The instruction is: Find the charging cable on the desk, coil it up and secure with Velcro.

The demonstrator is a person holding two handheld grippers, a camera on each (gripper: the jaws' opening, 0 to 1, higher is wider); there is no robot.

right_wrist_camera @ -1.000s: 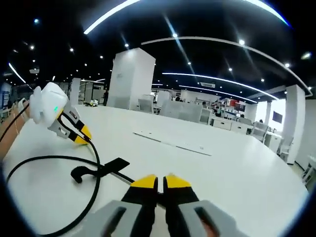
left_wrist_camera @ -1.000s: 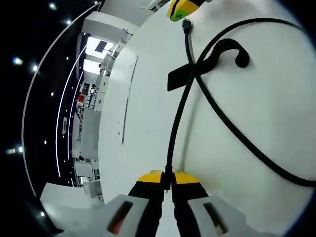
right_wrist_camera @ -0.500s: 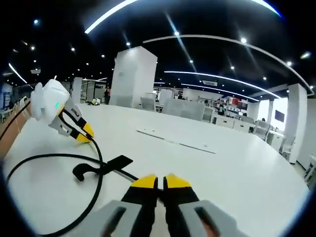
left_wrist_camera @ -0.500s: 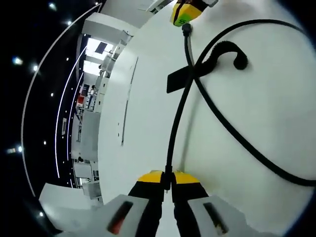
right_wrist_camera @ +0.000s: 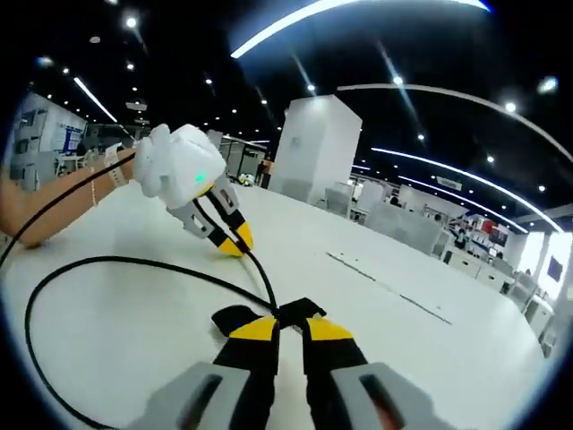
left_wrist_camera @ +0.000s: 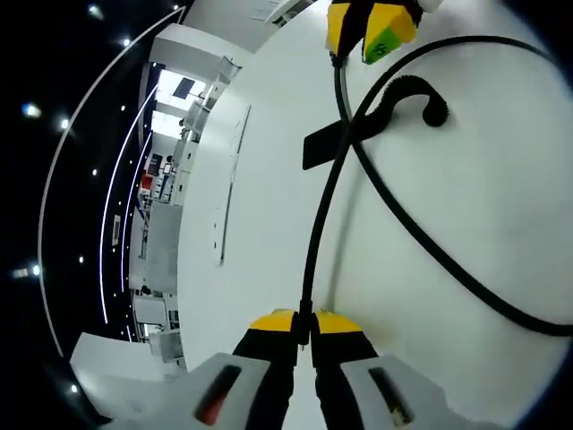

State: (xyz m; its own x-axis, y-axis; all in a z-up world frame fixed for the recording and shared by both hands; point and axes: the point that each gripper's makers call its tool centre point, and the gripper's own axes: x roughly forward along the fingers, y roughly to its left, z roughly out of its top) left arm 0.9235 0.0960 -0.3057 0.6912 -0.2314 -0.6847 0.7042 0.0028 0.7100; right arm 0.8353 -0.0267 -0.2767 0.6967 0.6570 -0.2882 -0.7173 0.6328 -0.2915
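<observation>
A black charging cable (left_wrist_camera: 318, 224) lies on the white desk (left_wrist_camera: 466, 179), and my left gripper (left_wrist_camera: 304, 324) is shut on it. From those jaws the cable runs straight up, passes a black Velcro strap (left_wrist_camera: 324, 143) fixed to it, and sweeps round in a wide loop. The cable's plug end lies at the tips of my right gripper (left_wrist_camera: 363, 27). In the right gripper view, my right gripper (right_wrist_camera: 288, 330) has its jaws a little apart, just behind the strap (right_wrist_camera: 235, 318). The left gripper (right_wrist_camera: 235, 242) holds the cable (right_wrist_camera: 134, 262) farther back.
The desk (right_wrist_camera: 421, 349) is broad and white, with a thin seam (right_wrist_camera: 385, 285) across it. A person's forearm (right_wrist_camera: 27, 210) rests at the left edge. An open office with pillars and more desks lies beyond.
My right gripper has moved forward along the cable's end, up to the Velcro strap, and its jaws have parted slightly. The left gripper keeps its hold in the same place.
</observation>
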